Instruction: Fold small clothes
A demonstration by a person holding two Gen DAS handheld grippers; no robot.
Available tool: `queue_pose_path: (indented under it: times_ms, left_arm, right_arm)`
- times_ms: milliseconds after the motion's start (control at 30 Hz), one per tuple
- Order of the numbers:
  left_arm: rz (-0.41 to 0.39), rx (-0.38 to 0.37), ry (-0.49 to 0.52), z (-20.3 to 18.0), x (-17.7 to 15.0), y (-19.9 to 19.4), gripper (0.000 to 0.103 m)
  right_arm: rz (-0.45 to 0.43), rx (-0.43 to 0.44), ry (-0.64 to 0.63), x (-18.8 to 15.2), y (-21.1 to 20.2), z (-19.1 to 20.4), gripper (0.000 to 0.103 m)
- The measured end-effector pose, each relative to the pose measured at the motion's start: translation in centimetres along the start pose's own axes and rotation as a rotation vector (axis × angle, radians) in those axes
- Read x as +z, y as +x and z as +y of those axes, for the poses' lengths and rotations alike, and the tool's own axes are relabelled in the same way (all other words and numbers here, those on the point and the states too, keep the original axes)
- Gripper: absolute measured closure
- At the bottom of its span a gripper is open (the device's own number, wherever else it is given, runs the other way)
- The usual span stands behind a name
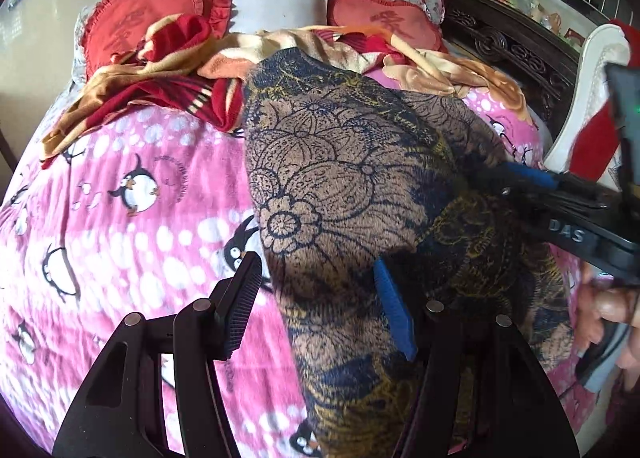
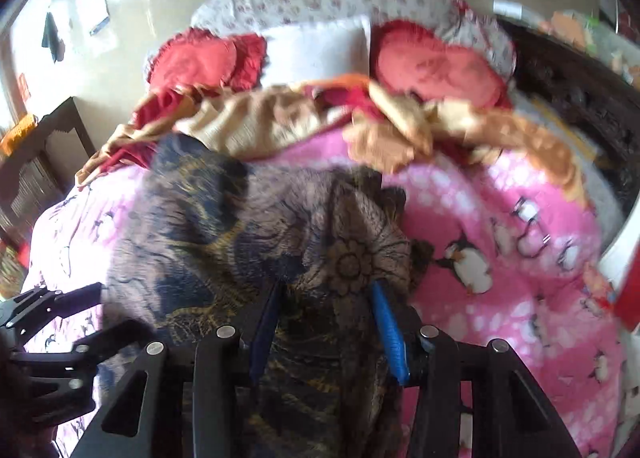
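A dark blue and brown flower-print garment [image 1: 340, 186] lies spread on the pink penguin blanket [image 1: 120, 198]. In the left wrist view my left gripper [image 1: 318, 306] stands open over the garment's near left edge. Its black left pad [image 1: 240, 306] is off the cloth, over the blanket, and its blue right pad [image 1: 394, 306] sits on the cloth. My right gripper [image 1: 504, 182] reaches in from the right onto the garment's right side. In the right wrist view the right gripper [image 2: 328, 332] is open, with a raised fold of the garment [image 2: 352, 258] between its blue pads. The left gripper [image 2: 116, 310] shows at the lower left.
A crumpled red and tan blanket [image 1: 160, 70] lies across the bed behind the garment, before two red cushions [image 1: 132, 18] and a white pillow [image 1: 276, 2]. A dark carved bed frame [image 1: 520, 54] runs along the right. A hand [image 1: 608, 306] holds the right gripper.
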State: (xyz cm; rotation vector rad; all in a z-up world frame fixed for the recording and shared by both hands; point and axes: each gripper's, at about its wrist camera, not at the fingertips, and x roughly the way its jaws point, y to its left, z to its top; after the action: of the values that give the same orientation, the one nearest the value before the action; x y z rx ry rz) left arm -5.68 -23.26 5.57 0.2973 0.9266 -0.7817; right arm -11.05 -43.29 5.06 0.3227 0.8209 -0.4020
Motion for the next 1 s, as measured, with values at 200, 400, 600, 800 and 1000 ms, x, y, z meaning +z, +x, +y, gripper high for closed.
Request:
queue_pose_path:
  times_ms: [200, 400, 600, 800, 1000]
  left_arm:
    - [0.002, -0.004, -0.006, -0.3, 0.3, 0.9, 0.037]
    - [-0.003, -0.004, -0.008, -0.2, 0.1, 0.8, 0.037]
    - [-0.003, 0.0, -0.022, -0.4, 0.0, 0.9, 0.035]
    - [0.024, -0.038, -0.029, 0.0, -0.3, 0.4, 0.035]
    - [0.038, -0.21, -0.139, 3.1, -1.7, -0.5, 0.033]
  right_arm:
    - [-0.006, 0.055, 0.07, 0.1, 0.5, -2.0, 0.054]
    - [-0.022, 0.092, 0.112, -1.3, -2.9, -2.3, 0.054]
    - [0.01, 0.042, 0.101, -4.7, -2.6, -2.8, 0.054]
    - [0.017, 0.094, 0.193, -5.6, -1.8, -4.6, 0.046]
    - [-0.066, 0.166, 0.228, -5.9, -2.9, -6.0, 0.021]
